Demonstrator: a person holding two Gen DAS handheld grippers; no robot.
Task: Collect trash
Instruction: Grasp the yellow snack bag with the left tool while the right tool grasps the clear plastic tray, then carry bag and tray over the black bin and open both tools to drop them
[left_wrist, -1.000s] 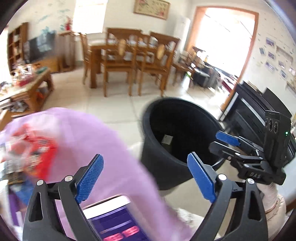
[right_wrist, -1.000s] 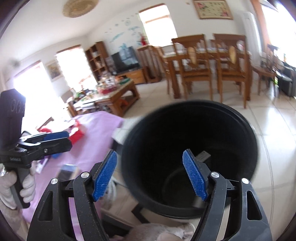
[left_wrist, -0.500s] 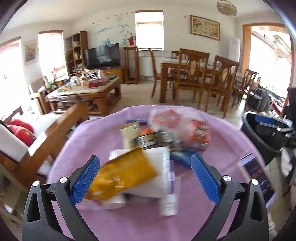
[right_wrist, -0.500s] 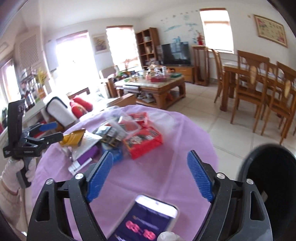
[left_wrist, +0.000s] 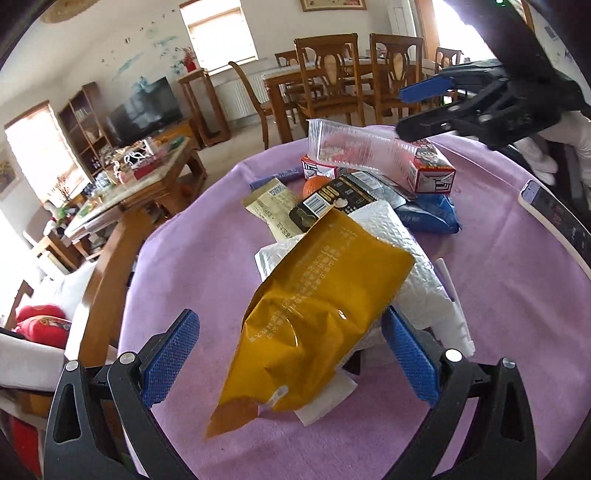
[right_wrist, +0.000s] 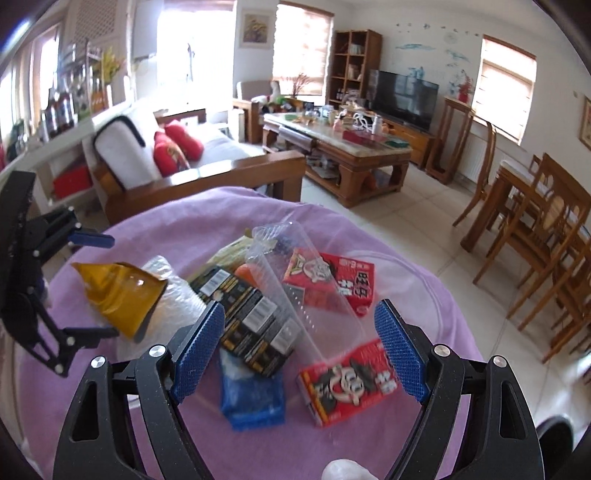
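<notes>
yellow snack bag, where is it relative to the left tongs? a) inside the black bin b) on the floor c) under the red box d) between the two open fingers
d: the yellow snack bag lies on the white paper towel, between the wide-open fingers of the left tongs.

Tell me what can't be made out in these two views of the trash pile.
- Round orange object, left wrist view: mostly buried under the black snack packets, so unidentifiable.
- Smartphone, left wrist view: cut off at the right edge.
- Blue crinkled plastic bag, right wrist view: print blurred.
- Yellow foil pouch, left wrist view: lettering too small to read.
</notes>
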